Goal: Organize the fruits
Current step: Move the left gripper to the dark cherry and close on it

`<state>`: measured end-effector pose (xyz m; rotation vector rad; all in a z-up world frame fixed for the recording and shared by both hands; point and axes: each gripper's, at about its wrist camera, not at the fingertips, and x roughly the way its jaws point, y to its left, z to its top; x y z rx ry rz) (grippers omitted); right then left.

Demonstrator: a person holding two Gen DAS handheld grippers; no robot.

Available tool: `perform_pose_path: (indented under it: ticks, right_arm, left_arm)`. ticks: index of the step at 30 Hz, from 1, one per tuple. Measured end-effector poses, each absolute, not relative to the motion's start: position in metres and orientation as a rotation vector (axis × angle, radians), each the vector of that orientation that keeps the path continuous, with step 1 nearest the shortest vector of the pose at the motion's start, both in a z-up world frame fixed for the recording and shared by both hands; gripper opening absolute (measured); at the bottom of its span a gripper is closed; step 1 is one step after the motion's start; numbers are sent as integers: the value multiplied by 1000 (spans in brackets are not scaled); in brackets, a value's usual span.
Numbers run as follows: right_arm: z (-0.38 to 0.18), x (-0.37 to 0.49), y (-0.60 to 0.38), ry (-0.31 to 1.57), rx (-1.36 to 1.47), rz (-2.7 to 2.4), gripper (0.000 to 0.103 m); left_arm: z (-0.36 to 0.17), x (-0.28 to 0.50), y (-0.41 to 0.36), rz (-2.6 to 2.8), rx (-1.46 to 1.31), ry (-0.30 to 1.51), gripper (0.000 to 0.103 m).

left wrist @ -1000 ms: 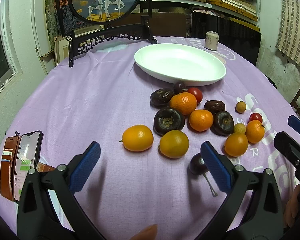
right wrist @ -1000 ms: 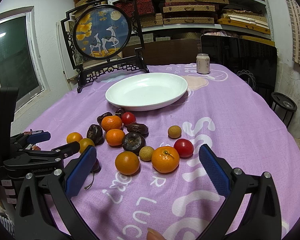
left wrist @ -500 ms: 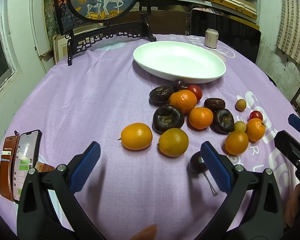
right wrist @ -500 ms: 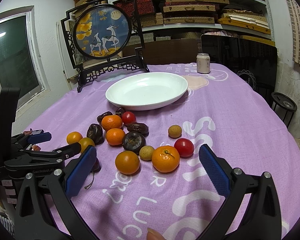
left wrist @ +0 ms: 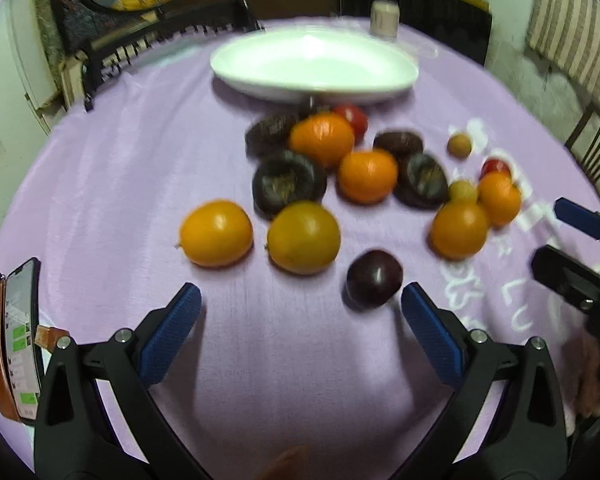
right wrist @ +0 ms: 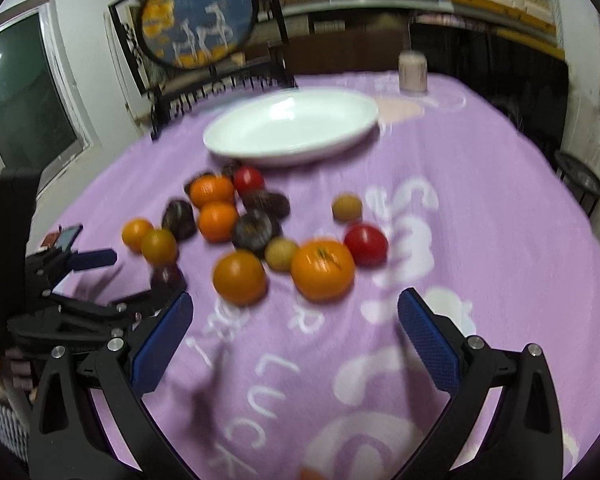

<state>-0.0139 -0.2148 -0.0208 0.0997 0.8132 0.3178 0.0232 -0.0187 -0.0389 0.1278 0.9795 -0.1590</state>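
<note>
- Left wrist view: the left gripper (left wrist: 300,326) has pushed in toward the pile since half a second ago; frame motion-blurred, fruits loom larger. Jaws released, nothing between them. The dark plum (left wrist: 374,278) now sits just ahead of its right finger, near the table's near edge.
- Meaning: approach to a first pick, likely; white plate (left wrist: 314,66) at the far edge holds nothing.
- Count here: six oranges, four dark wrinkled fruits plus one half-hidden, two red tomatoes, two small tan longans, one plum.
- Right wrist view: the right gripper (right wrist: 296,330) has also advanced and dipped; jaws released, empty. Stemmed orange (right wrist: 323,270) nearest ahead of it, mid-table.
- Count here: same six oranges, two tomatoes, two longans; one can (right wrist: 412,70) at the far edge.
</note>
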Motion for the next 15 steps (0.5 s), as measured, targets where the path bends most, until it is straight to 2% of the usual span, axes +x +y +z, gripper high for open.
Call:
perform_pose_path:
  ticks: [6,15]
  right_arm:
    - [-37,-8,-238,937,120,263,102]
    - [-38,-11,-234,944,72,276,102]
  left_arm:
    - [-46,28,-11,-270,142,973,101]
    - [-35,15,-15,-308,178,910,101]
